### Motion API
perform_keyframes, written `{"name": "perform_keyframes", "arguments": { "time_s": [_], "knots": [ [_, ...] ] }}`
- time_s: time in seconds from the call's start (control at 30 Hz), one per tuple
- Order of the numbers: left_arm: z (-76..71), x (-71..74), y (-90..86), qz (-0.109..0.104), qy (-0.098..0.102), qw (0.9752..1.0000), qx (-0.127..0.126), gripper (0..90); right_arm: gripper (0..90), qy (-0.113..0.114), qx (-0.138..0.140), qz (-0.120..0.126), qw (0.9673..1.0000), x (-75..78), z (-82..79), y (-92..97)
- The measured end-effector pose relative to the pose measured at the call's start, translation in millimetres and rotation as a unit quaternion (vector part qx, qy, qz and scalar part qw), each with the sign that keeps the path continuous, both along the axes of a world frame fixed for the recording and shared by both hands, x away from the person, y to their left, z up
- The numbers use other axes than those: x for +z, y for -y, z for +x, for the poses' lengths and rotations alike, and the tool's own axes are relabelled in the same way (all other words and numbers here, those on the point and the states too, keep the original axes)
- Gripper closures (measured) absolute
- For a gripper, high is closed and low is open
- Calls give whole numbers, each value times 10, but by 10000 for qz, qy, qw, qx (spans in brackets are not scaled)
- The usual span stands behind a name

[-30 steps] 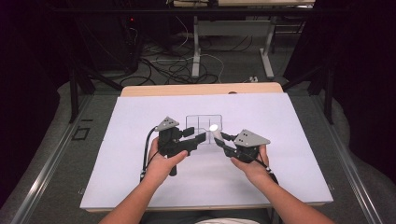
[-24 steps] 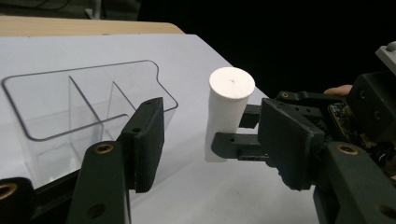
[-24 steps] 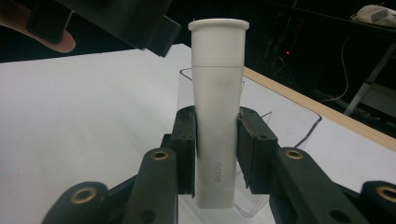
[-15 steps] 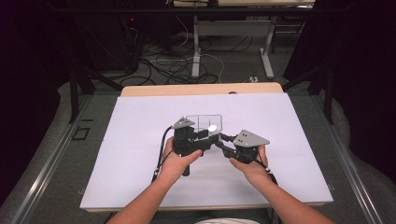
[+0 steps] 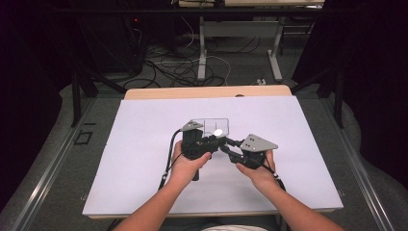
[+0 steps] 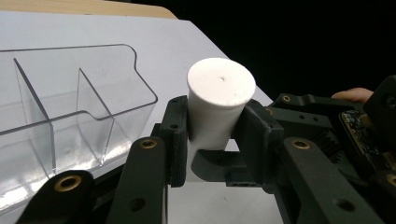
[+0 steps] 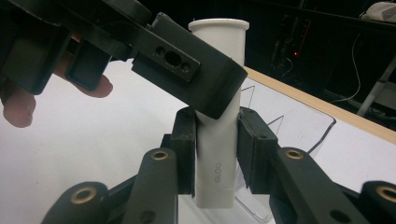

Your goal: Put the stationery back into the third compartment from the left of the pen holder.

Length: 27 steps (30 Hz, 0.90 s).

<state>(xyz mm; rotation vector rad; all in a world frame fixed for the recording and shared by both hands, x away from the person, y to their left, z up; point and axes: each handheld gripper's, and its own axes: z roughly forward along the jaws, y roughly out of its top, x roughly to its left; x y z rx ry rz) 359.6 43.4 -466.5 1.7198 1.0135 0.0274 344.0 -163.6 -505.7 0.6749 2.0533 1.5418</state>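
A person at a white-covered table held a white tube between two hand-held grippers, just in front of a clear plastic organizer with open compartments. The right gripper was clamped on the lower body of the tube, near the printed end, its pads pressed flat against both sides. The left gripper had just been closing, and its pads sat against the upper part just below the flat cap, so both tools gripped the one tube, upright and clear of the table. In the high view the left gripper and right gripper met nose to nose just in front of the organizer.

The work in hand appeared to be pulling or twisting the cap free. Done well, that would call for the right hand to stay still as an anchor while the left turned or drew straight along the tube's axis, avoiding any sideways lever that could slip the smooth plastic out of the pads or knock the organizer just beside it.
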Motion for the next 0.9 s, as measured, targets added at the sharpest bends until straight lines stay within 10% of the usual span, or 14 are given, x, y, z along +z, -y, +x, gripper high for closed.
{"name": "perform_keyframes", "arguments": {
  "time_s": [0.53,0.9],
  "knots": [
    [6,38,17,54,13,10000,64,669,692,70,10,67,10000,3,4,3],
    [99,83,40,203,179,9995,161,670,506,39,-112,20,9999,-33,54,35]
  ]
}}
